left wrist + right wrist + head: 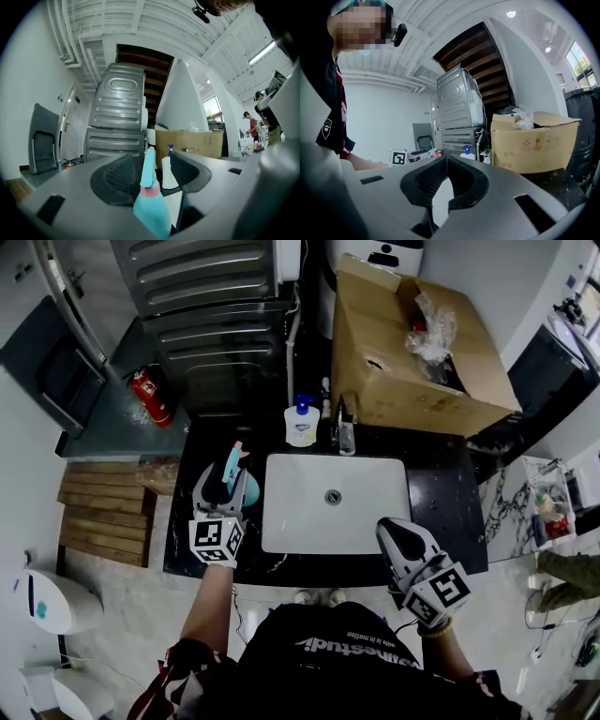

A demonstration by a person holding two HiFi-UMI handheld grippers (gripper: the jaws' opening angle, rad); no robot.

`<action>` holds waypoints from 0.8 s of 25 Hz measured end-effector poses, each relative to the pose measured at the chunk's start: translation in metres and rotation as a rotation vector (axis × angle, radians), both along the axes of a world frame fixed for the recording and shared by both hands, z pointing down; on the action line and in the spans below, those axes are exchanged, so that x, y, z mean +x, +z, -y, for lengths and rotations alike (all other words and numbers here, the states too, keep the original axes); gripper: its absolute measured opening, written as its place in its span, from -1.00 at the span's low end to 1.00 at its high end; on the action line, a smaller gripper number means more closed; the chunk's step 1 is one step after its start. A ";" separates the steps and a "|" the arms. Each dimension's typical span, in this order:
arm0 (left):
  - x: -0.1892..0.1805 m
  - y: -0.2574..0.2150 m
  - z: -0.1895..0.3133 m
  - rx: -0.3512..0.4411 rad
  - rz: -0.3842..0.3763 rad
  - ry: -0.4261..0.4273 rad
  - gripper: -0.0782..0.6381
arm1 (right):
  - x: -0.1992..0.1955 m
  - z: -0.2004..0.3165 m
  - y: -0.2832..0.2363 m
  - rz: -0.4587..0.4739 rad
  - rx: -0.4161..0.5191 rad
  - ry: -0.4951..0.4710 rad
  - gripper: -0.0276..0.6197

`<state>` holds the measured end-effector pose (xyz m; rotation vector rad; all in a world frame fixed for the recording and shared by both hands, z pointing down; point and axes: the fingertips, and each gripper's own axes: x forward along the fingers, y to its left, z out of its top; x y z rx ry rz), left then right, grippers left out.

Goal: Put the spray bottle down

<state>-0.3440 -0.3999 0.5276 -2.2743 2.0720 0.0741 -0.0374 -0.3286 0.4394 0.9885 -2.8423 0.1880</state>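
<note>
Reading this as the let-go: my left fingers (119,174) stand wide and level, w/ the spray bottle (152,208) upright between them, and I see no pad pressing it. It's on the left strip of the counter (441,486), just beside the sink (272,504), near the front edge.

Key relation for the next move: the bottle sits dead ahead, inside the mouth of the left fingers, w/ its long axis vertical and its nozzle end up. The neck stands closer to the pad on the view's left. On the other side there's a clear gap, and thru it I see the soap bottle (168,172) further back by the wall. So I'd judge the exit is a straight pull back along the fingers' own line, no sideways drift, or that near pad tips it over.

My right fingers (446,160) are pinched together at the tips w/ nothing in them. They're parked at the sink's front right corner, well apart from the bottle, so the left hand owns this job.

On views:
- The head view places the bottle on the counter relative to the sink, but the fingers hide its base, so I can't confirm it's fully seated.
- The left gripper view gives the gaps at the neck, but not the counter under it.
</note>
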 end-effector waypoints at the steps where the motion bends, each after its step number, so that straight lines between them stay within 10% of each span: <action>1: -0.001 -0.008 -0.006 0.011 0.004 -0.010 -0.10 | -0.001 0.000 -0.001 0.000 0.004 -0.005 -0.78; 8: 0.038 -0.084 -0.056 0.081 0.219 0.010 -0.38 | -0.011 0.002 -0.014 0.008 0.029 -0.048 -0.78; 13: 0.082 -0.118 -0.076 0.100 0.097 0.164 -0.74 | -0.022 0.002 -0.019 0.016 0.044 -0.078 -0.78; 20: 0.135 -0.107 -0.087 0.029 0.038 0.375 -0.74 | -0.036 -0.002 -0.029 0.047 0.067 -0.075 -0.78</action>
